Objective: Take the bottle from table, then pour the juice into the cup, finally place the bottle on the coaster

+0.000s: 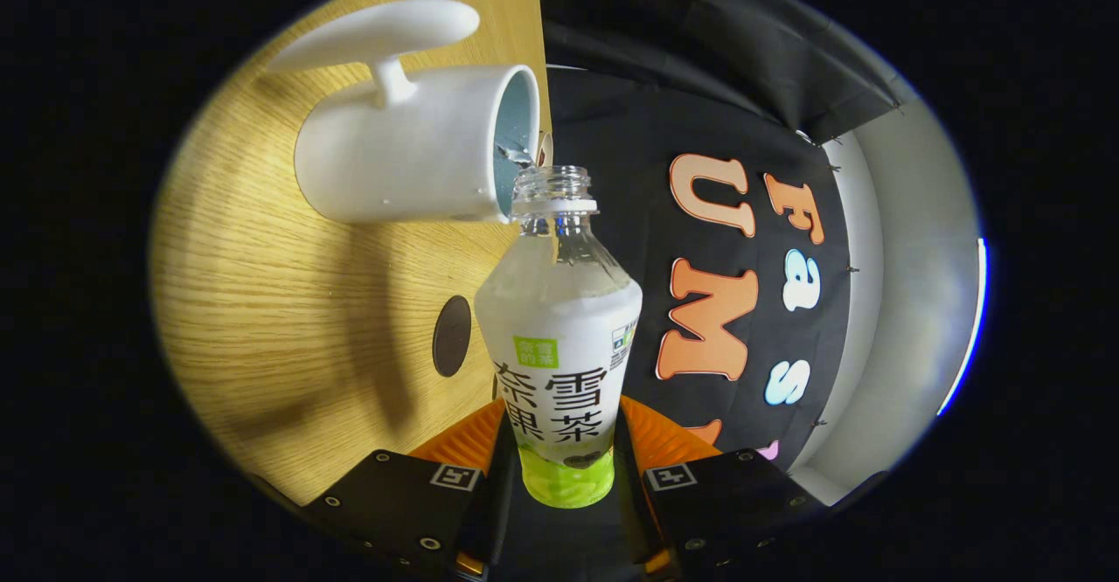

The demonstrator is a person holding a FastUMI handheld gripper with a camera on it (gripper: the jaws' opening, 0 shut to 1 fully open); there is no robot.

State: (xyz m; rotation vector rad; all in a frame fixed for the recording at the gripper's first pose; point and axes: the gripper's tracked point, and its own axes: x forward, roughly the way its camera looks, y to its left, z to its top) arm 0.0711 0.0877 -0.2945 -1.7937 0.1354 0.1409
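Clamping the bottle (559, 337) low on its body, the gripper (564, 455) has one finger pressed to each side of the label, so the bottle sits squarely between them and points away along them. The whole view is rolled over: the worktop (288, 337), pale wood with a clear grain, stands up like a wall beside the bottle, which means the bottle is tipped well over. Its cap is off and the clear threaded neck is open. The neck reaches the rim of the white cup (411, 149), and the bottle's mouth sits just at the cup's opening. A thin clear stream of juice (517, 155) crosses from the bottle's mouth into the cup. The cup stands on the worktop close to its far edge, its handle turned away from the bottle, its inside a pale blue-grey. Some droplets cling to the cup's outer wall near the rim. Nearer the gripper, a small dark round disc, probably the coaster (452, 336), lies flat on the worktop, close to the same edge and well apart from the cup. The bottle's lower part shows pale green liquid between the fingers.
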